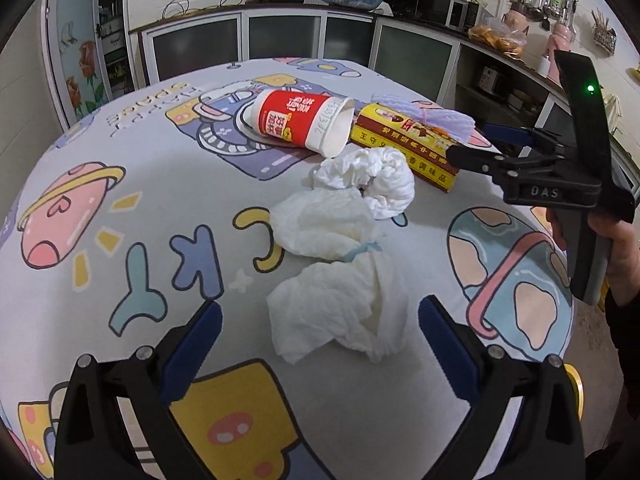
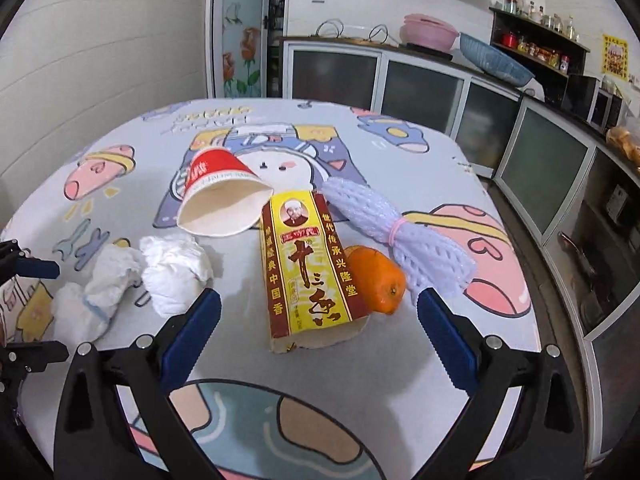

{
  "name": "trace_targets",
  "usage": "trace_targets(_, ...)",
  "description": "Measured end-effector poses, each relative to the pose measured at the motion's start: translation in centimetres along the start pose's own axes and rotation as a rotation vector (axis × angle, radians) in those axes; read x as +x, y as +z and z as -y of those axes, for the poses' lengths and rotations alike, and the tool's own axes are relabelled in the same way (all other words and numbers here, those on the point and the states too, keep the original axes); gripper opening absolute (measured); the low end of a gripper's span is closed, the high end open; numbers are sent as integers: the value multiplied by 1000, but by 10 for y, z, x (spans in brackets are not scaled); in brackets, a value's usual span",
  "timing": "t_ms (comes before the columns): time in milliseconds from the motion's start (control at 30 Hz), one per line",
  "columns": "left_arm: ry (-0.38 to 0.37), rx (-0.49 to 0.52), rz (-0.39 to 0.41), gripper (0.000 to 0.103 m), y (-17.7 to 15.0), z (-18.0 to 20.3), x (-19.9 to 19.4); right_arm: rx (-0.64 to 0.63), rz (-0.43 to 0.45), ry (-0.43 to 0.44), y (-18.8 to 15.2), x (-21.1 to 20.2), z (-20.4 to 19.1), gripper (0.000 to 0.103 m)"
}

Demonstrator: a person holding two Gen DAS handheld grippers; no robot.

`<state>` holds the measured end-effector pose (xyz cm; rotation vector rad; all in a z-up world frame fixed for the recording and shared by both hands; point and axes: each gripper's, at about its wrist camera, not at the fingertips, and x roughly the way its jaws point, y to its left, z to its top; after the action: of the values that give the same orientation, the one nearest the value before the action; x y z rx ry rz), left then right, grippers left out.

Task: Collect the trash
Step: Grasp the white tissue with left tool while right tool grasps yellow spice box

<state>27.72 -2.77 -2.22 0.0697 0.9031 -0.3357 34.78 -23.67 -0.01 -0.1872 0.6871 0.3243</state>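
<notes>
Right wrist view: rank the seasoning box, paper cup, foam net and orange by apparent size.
1. seasoning box
2. paper cup and foam net: look alike, and the cup lies farther off, so unranked
3. orange, partly hidden behind the box

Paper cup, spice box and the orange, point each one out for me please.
paper cup (image 2: 224, 204): right wrist view, on the pale inside of its open mouth.
spice box (image 2: 310, 264): right wrist view, on the yellow printed front panel.
orange (image 2: 376, 280): right wrist view, on its bare skin beside the box.
</notes>
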Motion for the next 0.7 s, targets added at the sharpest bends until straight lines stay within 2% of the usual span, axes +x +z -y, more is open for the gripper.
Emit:
trace_targets(400, -45, -31, -27, 95, 6, -3, 17, 20, -57, -1, 0, 23, 3, 93)
trace_targets(533, -68, -40, -24, 95, 8, -3, 18, 16, -83, -15, 3, 29, 2, 83)
trace_targets(567, -69, -40, -25, 91, 9, -3, 19, 17, -87, -14, 3, 30, 2, 77)
trace_targets(600, -67, -40, -26, 78, 10, -3, 19, 18, -95, -12, 3, 31, 2, 74)
trace_targets(633, -66, -43, -28, 73, 10, -3, 19, 18, -99, -13, 3, 32, 2, 67)
trace_targets(667, -72, -46, -31, 63, 11, -4, 19, 21, -103, -10, 3, 32, 2, 60)
trace_targets(700, -79, -49, -33, 49, 11, -5, 19, 24, -105, -7, 3, 32, 3, 58)
